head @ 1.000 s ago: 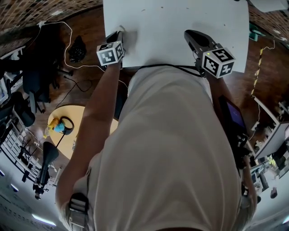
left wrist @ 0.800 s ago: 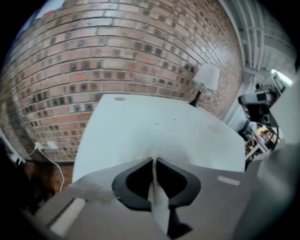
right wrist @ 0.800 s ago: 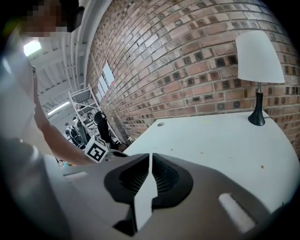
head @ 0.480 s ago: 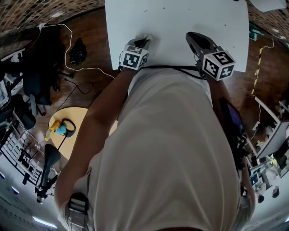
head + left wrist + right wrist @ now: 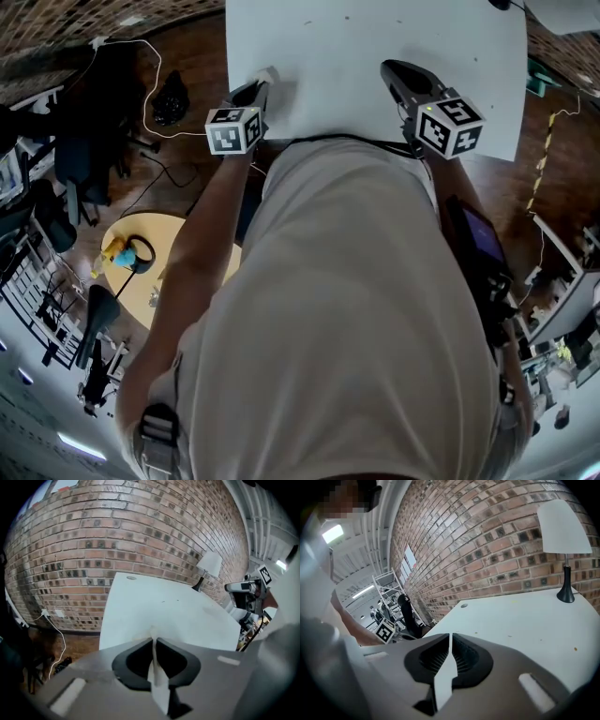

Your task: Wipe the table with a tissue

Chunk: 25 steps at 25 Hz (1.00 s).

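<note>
A white table (image 5: 375, 37) fills the top of the head view. My left gripper (image 5: 258, 86) is at the table's near left corner, shut on a white tissue (image 5: 268, 74) that rests against the tabletop. In the left gripper view the tissue (image 5: 153, 634) pokes up between the closed jaws of the left gripper (image 5: 154, 641), over the table (image 5: 159, 616) edge. My right gripper (image 5: 389, 67) hovers over the near right part of the table. Seen in its own view, the right gripper (image 5: 450, 637) is shut with nothing in it.
A white-shaded lamp (image 5: 562, 531) stands at the table's far side near the brick wall (image 5: 117, 536). On the floor to the left are a white cable (image 5: 150, 84), a black chair (image 5: 80, 159) and a round wooden stool (image 5: 141, 272) holding headphones.
The left gripper with the tissue swept right along the table's near edge, then back left to the corner. The right gripper has barely moved.
</note>
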Tool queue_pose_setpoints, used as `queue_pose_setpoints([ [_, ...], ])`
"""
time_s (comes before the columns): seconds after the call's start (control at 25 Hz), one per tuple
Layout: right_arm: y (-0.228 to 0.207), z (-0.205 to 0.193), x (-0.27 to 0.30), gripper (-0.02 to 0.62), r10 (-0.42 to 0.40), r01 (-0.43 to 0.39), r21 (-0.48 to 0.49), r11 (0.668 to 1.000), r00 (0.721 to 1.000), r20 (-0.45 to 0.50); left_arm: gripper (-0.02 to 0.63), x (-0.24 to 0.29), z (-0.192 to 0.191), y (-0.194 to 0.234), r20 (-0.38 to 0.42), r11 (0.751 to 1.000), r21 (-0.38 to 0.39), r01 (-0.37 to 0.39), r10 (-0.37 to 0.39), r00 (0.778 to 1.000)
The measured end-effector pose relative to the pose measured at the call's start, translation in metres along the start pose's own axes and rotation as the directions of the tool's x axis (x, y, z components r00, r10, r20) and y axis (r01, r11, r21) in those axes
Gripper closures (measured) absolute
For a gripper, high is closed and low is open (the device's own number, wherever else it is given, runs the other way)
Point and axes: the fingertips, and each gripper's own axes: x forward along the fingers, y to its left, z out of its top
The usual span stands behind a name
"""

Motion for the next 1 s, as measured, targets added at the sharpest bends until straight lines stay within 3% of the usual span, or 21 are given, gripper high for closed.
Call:
queue_pose_setpoints([
  [0.32, 0.008, -0.009, 0.003, 0.571, 0.034, -0.034, -0.021, 0.999, 0.999, -0.009, 0.579, 0.011, 0.021, 0.000, 0.106, 0.992, -0.122, 0.018, -0.005, 0.994],
  [0.52, 0.012, -0.009, 0.004, 0.571, 0.037, -0.037, -0.008, 0.999, 0.999, -0.003, 0.579, 0.025, 0.044, 0.005, 0.178, 0.968, -0.219, 0.127, -0.088, 0.980],
  [0.6, 0.011, -0.010, 0.002, 0.571, 0.032, -0.032, 0.007, 0.999, 0.999, 0.002, 0.578, 0.033, 0.050, 0.005, 0.127, 0.984, -0.125, 0.127, -0.111, 0.986],
  [0.68, -0.002, -0.008, -0.007, 0.571, 0.022, -0.022, 0.024, 0.999, 1.000, 0.008, 0.579, 0.048, 0.058, 0.004, 0.051, 0.998, 0.026, 0.053, -0.054, 0.997],
  [0.72, -0.014, -0.006, -0.016, 0.571, 0.018, -0.018, 0.033, 0.999, 1.000, 0.011, 0.579, 0.057, 0.065, 0.003, 0.038, 0.998, 0.064, 0.007, -0.010, 0.999],
  [0.84, -0.043, -0.003, -0.038, 0.571, 0.007, -0.008, 0.054, 0.998, 1.000, 0.016, 0.580, 0.073, 0.092, 0.006, 0.050, 0.995, 0.045, -0.085, 0.082, 0.995],
  [1.0, -0.055, -0.010, -0.050, 0.571, -0.015, 0.014, 0.082, 0.997, 1.000, 0.016, 0.580, 0.076, 0.108, 0.013, 0.041, 0.993, 0.015, -0.114, 0.114, 0.993],
])
